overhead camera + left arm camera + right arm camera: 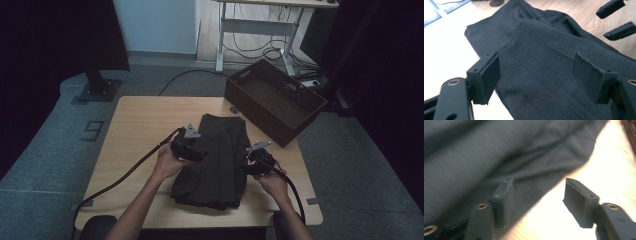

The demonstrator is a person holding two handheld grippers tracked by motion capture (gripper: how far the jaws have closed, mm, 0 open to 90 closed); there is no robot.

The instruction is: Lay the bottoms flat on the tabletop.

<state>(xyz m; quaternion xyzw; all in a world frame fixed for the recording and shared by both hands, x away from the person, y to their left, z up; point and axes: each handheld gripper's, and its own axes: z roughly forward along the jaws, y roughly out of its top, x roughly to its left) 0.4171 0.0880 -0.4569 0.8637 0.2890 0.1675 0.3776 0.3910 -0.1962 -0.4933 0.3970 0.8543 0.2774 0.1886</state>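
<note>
Jaws of the left gripper (197, 151) and right gripper (248, 163) stand apart, gripping nothing, each held low in a hand reaching forward at either edge of the folded dark trousers (217, 160) lying mid-table (140, 125), near a brown basket (272, 100).

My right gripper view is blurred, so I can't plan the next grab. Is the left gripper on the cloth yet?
Observer: No. The left gripper hovers over the dark garment near its left edge, with its jaws open and no cloth pinched.
Operator: Where is the basket?
Observer: The brown basket sits at the far right corner of the table, beyond the garment, and it looks empty.
Operator: How does the garment lie?
Observer: It is folded into a long strip that runs away from the person, roughly mid-table.
</note>
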